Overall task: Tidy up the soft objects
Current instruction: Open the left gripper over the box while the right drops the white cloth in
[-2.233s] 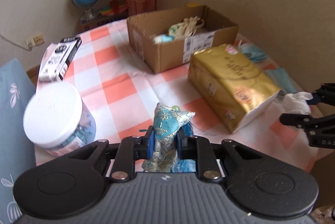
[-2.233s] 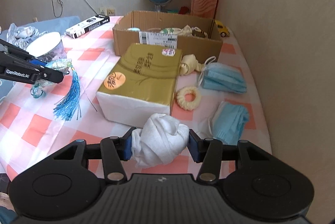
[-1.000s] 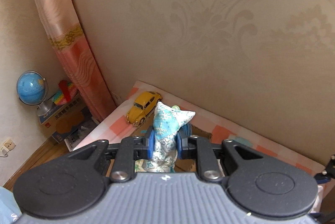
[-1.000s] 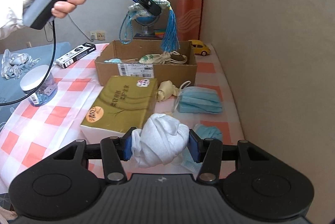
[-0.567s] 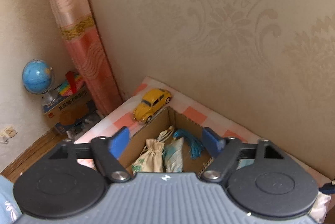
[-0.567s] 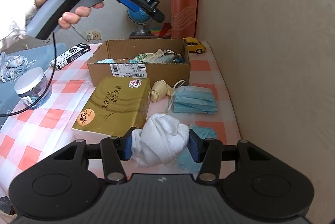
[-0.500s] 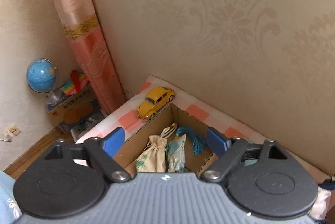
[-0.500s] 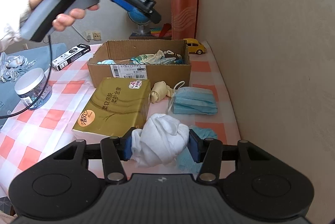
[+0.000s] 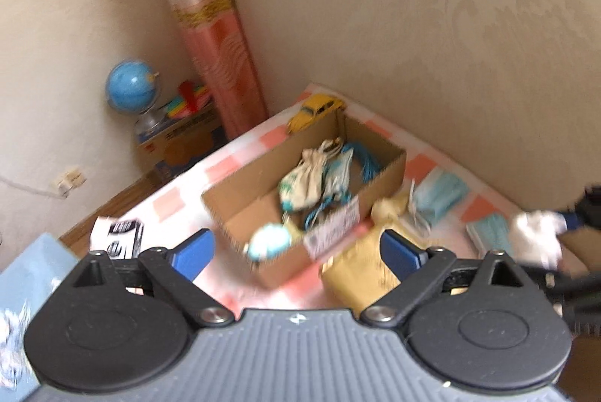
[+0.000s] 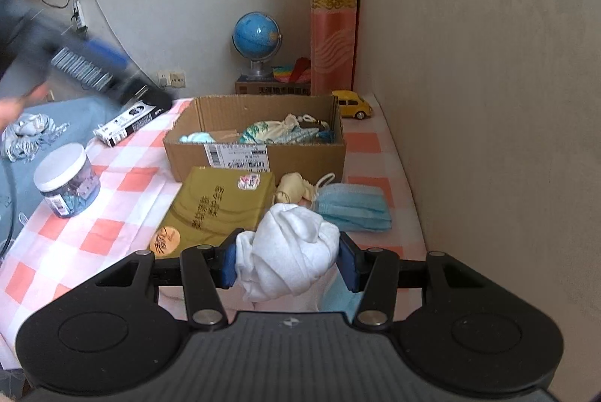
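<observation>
My left gripper (image 9: 296, 253) is open and empty, high above the table. Below it the cardboard box (image 9: 240, 207) holds cloth pouches, among them the blue tasselled pouch (image 9: 343, 169). The box (image 10: 259, 150) also shows in the right wrist view. My right gripper (image 10: 287, 263) is shut on a white rolled cloth (image 10: 293, 250), held above the table's near right part. It shows at the right edge of the left wrist view (image 9: 537, 237). The left gripper appears as a blur at upper left in the right wrist view (image 10: 86, 68).
A gold tissue pack (image 10: 221, 210), a cream pouch (image 10: 295, 188) and blue face masks (image 10: 353, 205) lie in front of the box. A white-lidded jar (image 10: 67, 180), a black-and-white carton (image 10: 127, 120), a yellow toy car (image 10: 353, 103) and a globe (image 10: 257, 36) stand around. A wall bounds the right.
My left gripper opened and let the blue tasselled pouch fall into the box, then pulled back and up to the left. My right gripper still holds the white cloth, slightly nearer the box.
</observation>
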Demonstrator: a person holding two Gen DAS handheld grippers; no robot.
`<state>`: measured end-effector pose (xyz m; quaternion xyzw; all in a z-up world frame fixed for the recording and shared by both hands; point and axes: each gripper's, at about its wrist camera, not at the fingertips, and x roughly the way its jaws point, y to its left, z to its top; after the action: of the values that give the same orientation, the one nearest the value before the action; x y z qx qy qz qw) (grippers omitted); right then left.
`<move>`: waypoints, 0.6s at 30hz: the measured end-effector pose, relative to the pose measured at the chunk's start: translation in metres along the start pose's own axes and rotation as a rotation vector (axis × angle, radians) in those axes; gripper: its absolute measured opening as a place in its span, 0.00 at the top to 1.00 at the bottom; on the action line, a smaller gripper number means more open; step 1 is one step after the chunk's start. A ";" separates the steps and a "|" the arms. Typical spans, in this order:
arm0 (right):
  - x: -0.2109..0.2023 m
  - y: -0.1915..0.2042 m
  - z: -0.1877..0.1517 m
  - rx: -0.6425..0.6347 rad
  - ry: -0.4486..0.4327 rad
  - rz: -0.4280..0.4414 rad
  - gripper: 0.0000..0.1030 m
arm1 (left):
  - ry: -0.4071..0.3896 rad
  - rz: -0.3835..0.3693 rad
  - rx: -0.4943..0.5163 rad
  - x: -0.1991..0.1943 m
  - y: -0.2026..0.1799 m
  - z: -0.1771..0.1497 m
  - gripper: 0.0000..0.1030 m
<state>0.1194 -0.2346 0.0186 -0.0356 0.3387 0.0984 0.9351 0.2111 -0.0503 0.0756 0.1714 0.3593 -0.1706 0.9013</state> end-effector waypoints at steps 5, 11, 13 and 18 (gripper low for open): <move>0.002 0.004 0.007 -0.011 -0.012 0.016 0.46 | 0.022 0.052 -0.089 -0.018 0.000 -0.038 0.08; 0.010 0.011 0.021 -0.036 -0.019 0.029 0.46 | 0.039 0.061 -0.258 -0.030 0.009 -0.071 0.08; 0.013 0.013 0.027 -0.046 -0.025 0.034 0.46 | 0.036 0.078 -0.292 -0.033 0.011 -0.080 0.08; 0.028 0.018 0.052 -0.054 -0.047 0.072 0.46 | 0.013 0.154 -0.309 -0.036 0.010 -0.095 0.08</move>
<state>0.1695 -0.2058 0.0410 -0.0464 0.3151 0.1416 0.9373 0.1348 0.0066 0.0380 0.0590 0.3728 -0.0427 0.9250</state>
